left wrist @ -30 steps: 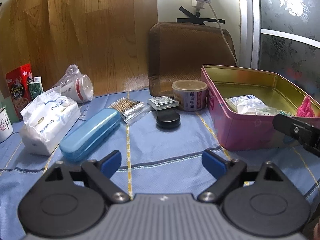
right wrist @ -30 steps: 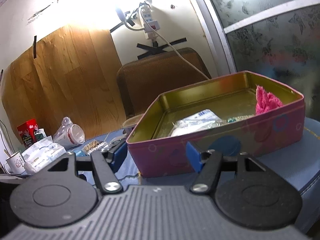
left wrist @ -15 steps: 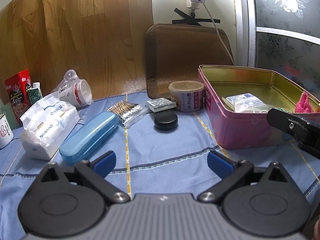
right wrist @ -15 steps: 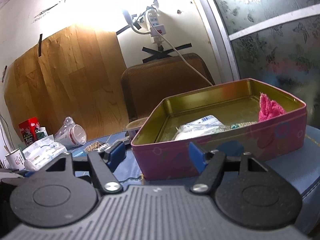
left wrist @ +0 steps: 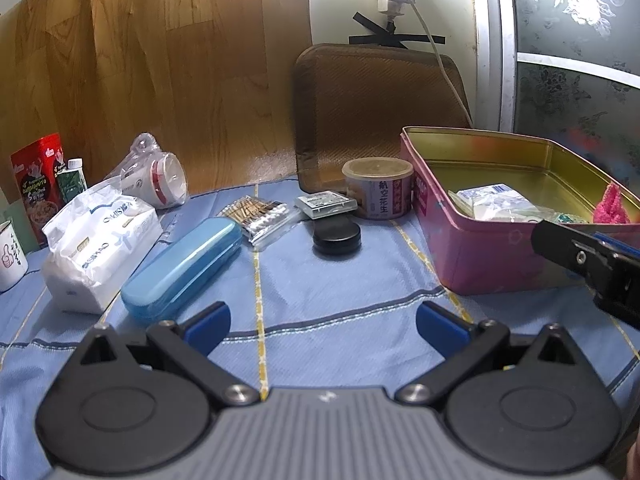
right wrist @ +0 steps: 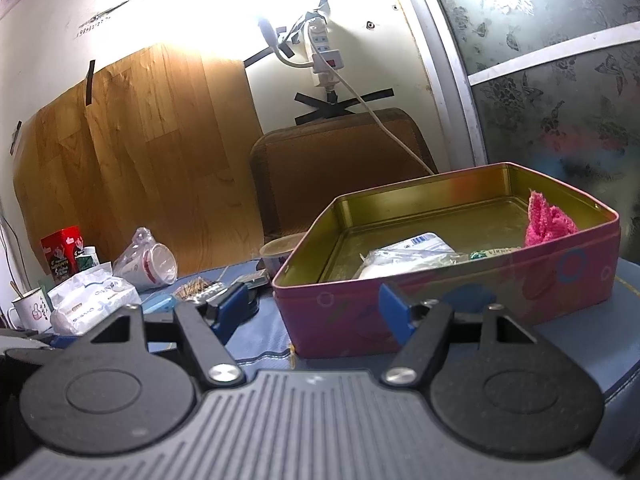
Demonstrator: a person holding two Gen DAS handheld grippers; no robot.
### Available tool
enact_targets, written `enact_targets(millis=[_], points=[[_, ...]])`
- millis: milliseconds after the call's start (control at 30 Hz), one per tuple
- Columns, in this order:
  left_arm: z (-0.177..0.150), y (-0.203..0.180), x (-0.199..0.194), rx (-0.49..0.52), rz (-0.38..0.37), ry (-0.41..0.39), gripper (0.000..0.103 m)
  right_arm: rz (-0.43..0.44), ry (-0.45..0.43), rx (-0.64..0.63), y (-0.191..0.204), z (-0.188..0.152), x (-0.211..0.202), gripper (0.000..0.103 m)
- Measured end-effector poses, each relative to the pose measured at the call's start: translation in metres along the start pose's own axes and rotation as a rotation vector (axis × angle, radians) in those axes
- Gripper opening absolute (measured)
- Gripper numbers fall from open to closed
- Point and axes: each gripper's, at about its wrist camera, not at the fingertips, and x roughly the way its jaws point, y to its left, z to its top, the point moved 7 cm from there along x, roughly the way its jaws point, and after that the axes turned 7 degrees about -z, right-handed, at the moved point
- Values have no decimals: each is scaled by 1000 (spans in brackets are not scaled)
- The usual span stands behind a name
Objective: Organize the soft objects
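Both grippers are empty, with jaws spread wide: the left gripper point(left wrist: 322, 322) hangs over the blue cloth on the desk point(left wrist: 340, 280), and the right gripper point(right wrist: 314, 306) sits just in front of the pink tin point(right wrist: 460, 300). A pink fluffy cloth point(right wrist: 548, 222) and a white soft pack point(right wrist: 404, 256) lie inside the tin. The tissue pack point(left wrist: 96, 240) waits outside, far left. I think that is next: reach over, close gently around its middle, and lift.

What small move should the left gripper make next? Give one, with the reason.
Probably swing the left gripper left toward the tissue pack. It is open and empty, the soft pack lies outside on the cloth, and the pink tin already holds a pink cloth.
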Motion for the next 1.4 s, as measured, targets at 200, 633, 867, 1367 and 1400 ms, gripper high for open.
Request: enact_targets(millis=[200,633,867,1367,1400], points=[[-2,1,1,-8,3,4,102,3,14,-3,0,-2,2,74],[-6,6,4,-20,1,15,103,11,17,-23,4,-4,3,76],[-8,10,5,-32,5,19,103,13,23,-28,4,-5,4,76],[-11,19,8,-57,17,27,103,27,38,-53,9,-9,6,76],[-12,21,8,-59,18,28,103,28,37,-56,9,-9,6,76]])
